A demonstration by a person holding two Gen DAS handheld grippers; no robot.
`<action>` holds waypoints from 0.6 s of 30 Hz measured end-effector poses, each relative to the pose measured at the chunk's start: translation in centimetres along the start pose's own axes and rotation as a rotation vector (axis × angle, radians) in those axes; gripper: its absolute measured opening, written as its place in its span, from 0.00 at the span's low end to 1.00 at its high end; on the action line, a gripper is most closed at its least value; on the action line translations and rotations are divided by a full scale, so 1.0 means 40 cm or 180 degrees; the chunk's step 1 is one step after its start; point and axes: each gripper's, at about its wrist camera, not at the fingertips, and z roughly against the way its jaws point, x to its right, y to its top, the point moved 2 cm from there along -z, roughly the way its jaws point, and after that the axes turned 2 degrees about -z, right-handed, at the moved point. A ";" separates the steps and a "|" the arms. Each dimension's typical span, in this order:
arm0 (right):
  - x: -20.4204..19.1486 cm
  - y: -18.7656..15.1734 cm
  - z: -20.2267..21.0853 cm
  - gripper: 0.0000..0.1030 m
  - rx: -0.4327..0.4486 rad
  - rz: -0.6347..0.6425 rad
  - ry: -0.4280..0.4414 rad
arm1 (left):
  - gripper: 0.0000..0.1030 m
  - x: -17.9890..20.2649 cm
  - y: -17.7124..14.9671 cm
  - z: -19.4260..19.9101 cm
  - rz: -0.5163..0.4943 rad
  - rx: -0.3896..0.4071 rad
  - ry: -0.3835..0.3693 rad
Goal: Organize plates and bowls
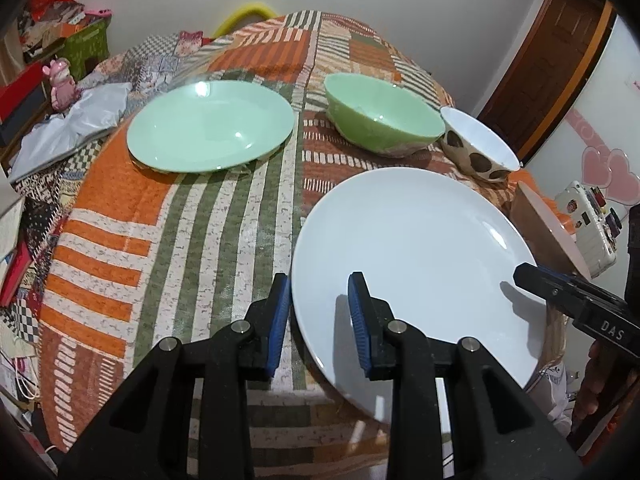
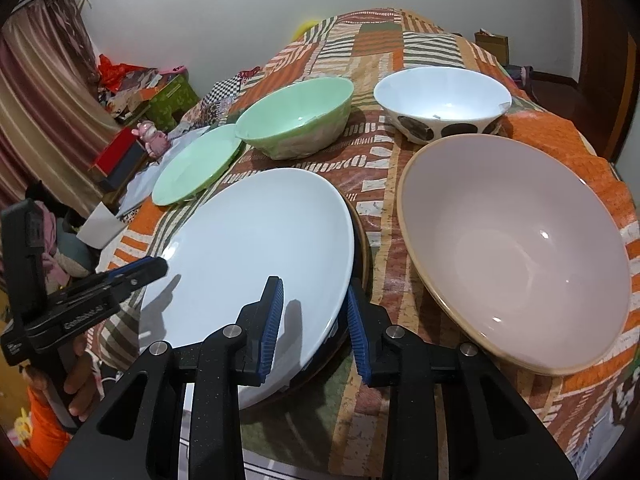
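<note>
Two glossy round plates (image 1: 412,256), three bowls (image 2: 516,248)

Even indoor light, soft shadows, small glints on white plate (image 1: 420,248), strong fisheye edge warping.

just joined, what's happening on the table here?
A person with two handheld grippers is at the large white plate, which appears to sit on a darker plate. The left gripper straddles its left rim, the right gripper its right rim; both are open, nothing lifted. A pale green plate, green bowl, white bowl with dark spots and large pinkish bowl sit separately on the patterned cloth.
</note>
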 end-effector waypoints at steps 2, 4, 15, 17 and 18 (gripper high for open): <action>0.002 -0.003 0.003 0.26 0.0010 0.0013 -0.0084 | 0.29 0.004 -0.001 0.017 -0.0026 0.0046 0.0014; 0.004 -0.006 0.006 0.27 0.0038 0.0024 -0.0108 | 0.29 0.005 -0.002 0.031 -0.0035 0.0079 0.0016; -0.050 0.013 0.059 0.30 0.0230 0.0366 -0.0175 | 0.29 -0.029 -0.002 0.105 0.0043 0.0269 0.0136; -0.064 0.025 0.060 0.30 0.0257 0.0406 -0.0148 | 0.31 -0.044 0.009 0.124 0.0061 0.0334 0.0196; -0.076 0.035 0.058 0.30 0.0270 0.0437 -0.0119 | 0.33 -0.052 0.015 0.132 0.0070 0.0361 0.0226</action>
